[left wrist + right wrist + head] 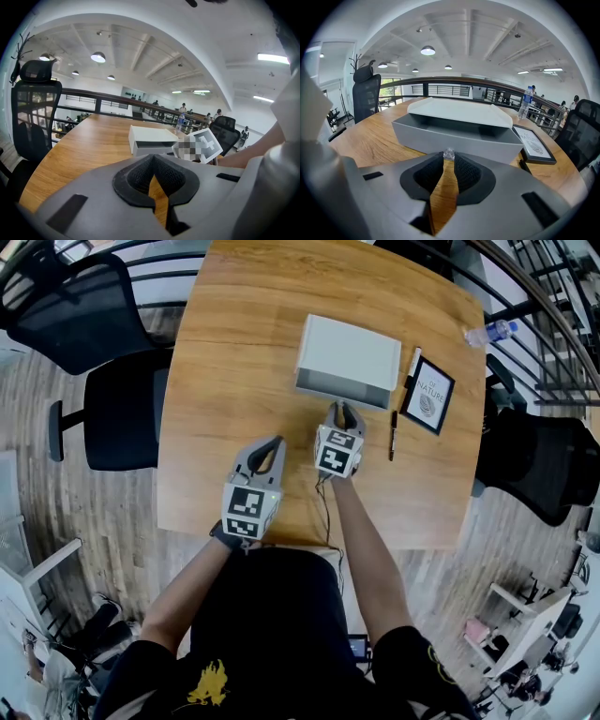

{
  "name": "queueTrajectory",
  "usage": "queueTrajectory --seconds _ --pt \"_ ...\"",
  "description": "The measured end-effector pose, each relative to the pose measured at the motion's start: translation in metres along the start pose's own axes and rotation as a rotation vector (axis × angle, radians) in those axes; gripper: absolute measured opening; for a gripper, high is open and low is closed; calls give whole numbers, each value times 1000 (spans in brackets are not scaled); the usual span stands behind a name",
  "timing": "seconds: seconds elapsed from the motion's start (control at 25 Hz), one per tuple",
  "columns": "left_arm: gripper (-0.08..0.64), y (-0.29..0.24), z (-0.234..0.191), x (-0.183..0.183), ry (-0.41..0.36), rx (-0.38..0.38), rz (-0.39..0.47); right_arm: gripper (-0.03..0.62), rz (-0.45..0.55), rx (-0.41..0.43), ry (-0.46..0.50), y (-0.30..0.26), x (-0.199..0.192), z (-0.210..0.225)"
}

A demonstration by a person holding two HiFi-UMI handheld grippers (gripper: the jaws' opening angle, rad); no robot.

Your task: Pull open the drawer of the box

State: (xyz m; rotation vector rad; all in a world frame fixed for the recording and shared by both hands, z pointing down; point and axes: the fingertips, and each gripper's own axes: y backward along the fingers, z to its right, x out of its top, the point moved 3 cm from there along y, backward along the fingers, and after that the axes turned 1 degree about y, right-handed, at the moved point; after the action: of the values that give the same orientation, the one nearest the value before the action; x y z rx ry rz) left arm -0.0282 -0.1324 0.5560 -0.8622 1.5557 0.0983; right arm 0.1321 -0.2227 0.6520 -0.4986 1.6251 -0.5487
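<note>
A white box (349,352) lies on the wooden table (234,352), and its grey drawer (339,389) stands out a little from the near side. In the right gripper view the drawer (454,138) shows an open gap under the white lid. My right gripper (344,412) is shut on the small clear knob (449,153) at the middle of the drawer front. To the left and nearer to me, my left gripper (272,446) hangs over bare table, shut and holding nothing. The left gripper view shows the box (151,136) ahead and slightly right of the left gripper (153,159).
A black-framed picture (429,396) and a dark pen (393,434) lie right of the box, with a white marker (413,362) beside the frame. A water bottle (489,333) lies off the table's far right corner. Black office chairs (122,413) (539,460) flank the table.
</note>
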Motion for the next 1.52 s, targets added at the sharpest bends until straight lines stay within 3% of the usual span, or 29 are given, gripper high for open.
queueTrajectory --seconds 1.52 --pt "18 16 0 -8 5 14 -4 69 -16 20 1 20 -23 -5"
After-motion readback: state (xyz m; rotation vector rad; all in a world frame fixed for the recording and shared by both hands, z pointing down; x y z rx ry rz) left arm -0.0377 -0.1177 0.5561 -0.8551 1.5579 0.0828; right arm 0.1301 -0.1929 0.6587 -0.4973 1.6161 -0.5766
